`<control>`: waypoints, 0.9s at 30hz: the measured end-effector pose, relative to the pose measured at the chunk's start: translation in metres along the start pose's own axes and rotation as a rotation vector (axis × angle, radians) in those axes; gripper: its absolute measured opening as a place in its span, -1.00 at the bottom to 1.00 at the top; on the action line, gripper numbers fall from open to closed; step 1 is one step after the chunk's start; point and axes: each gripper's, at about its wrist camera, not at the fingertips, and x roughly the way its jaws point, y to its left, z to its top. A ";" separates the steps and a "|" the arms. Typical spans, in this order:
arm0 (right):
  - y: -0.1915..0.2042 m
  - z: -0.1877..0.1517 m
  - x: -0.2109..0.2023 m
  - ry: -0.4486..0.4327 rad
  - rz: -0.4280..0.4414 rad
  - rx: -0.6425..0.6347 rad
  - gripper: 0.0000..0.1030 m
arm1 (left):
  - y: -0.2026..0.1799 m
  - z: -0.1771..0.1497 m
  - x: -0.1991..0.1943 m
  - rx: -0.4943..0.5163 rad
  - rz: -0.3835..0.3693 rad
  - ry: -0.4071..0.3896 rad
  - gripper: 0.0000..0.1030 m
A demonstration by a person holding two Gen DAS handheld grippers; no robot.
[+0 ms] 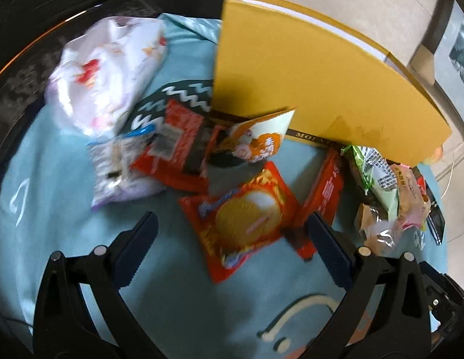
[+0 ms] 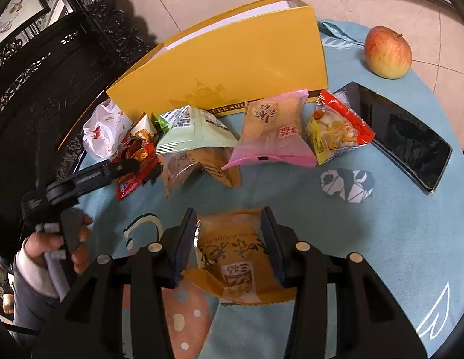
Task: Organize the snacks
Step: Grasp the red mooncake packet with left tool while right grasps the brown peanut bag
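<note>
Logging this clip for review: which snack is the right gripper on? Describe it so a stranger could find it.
Start at the tall yellow box standing on the blue cloth. Well in front of its row of snacks, alone, lies an orange-yellow packet between the right gripper fingers, the only snack away from the row.

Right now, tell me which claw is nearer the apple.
Right. The right claw, shut on the orange packet, sits closer to the apple; the left claw is at the table's far-left side.
</note>
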 end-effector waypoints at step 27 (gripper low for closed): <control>0.002 -0.005 0.009 0.129 0.000 0.009 0.40 | -0.019 -0.027 -0.020 0.183 0.000 -0.002 0.75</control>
